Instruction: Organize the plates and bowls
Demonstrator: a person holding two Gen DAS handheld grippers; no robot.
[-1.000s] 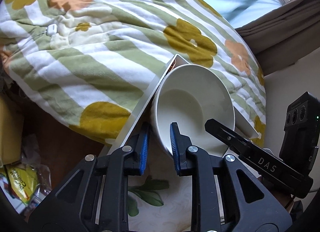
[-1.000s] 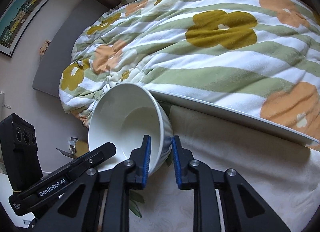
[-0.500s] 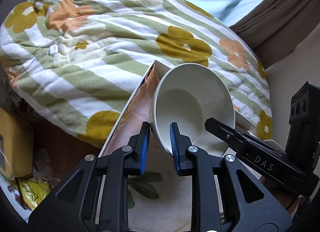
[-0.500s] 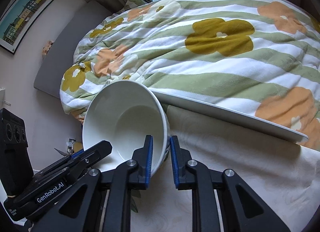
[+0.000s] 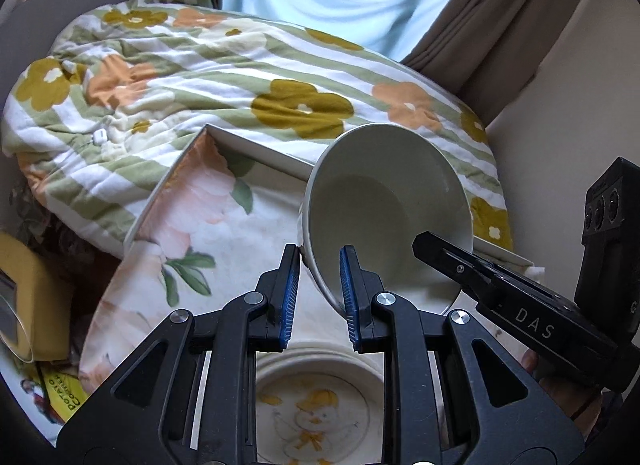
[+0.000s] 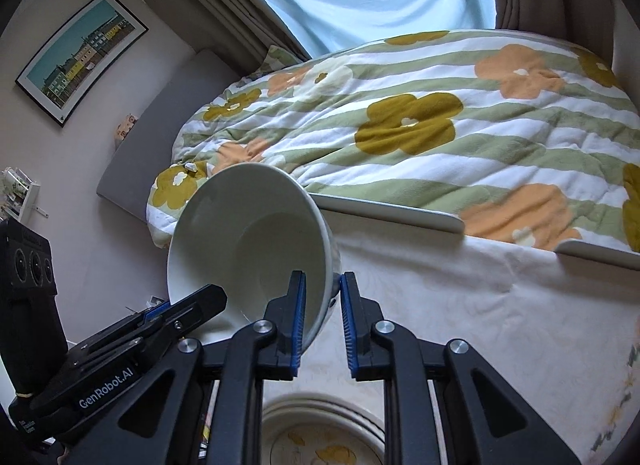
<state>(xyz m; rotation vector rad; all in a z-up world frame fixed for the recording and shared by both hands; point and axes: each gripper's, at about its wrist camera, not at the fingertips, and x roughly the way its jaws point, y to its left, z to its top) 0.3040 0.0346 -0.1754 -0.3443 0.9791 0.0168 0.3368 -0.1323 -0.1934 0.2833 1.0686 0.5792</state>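
Observation:
A white bowl (image 5: 384, 201) is held in the air, tilted, its opening toward the cameras. My left gripper (image 5: 319, 293) is shut on its left rim. My right gripper (image 6: 320, 319) is shut on its opposite rim; the bowl also shows in the right wrist view (image 6: 248, 241). Each gripper shows as a black arm in the other's view. Below the grippers a plate with a yellow duck picture (image 5: 316, 417) lies on the table; it also shows in the right wrist view (image 6: 324, 437).
A floral cloth (image 5: 208, 233) covers the table (image 6: 448, 305), whose white raised edge (image 5: 256, 149) meets a bed with a flowered striped quilt (image 5: 248, 77). A yellow box (image 5: 24, 297) and a snack bag sit low at the left.
Both grippers have lifted the bowl up and back from the table. The views now look from higher, and the duck plate has come into view under the grippers.

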